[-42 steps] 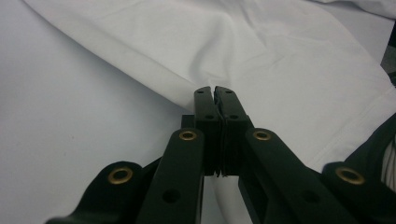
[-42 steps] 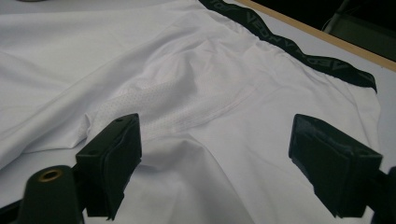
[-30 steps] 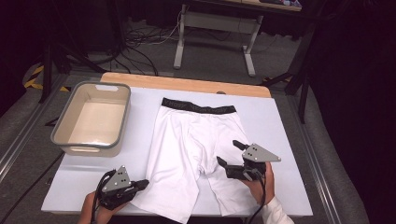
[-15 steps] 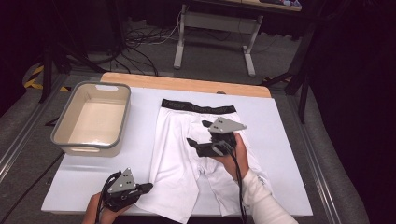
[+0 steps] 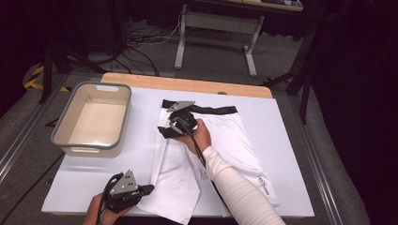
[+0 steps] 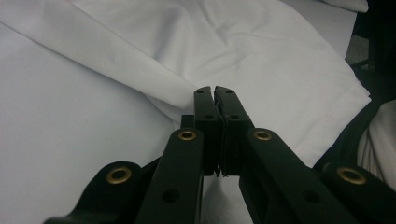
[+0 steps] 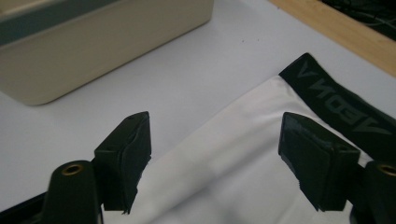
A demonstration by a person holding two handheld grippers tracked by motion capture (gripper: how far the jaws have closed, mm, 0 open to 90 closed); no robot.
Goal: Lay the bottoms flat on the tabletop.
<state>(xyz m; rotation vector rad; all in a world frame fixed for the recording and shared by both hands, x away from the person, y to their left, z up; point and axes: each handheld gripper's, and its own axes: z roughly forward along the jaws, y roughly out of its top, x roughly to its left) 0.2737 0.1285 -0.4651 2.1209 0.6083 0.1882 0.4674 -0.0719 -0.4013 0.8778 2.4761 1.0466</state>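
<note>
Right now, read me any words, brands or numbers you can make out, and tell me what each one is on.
"VEON" on the black waistband of the white shorts, seen upside down in the right gripper view; the lettering may run on past the frame edge.
Small dark print near the hem of the shorts' leg: too small to read.
</note>
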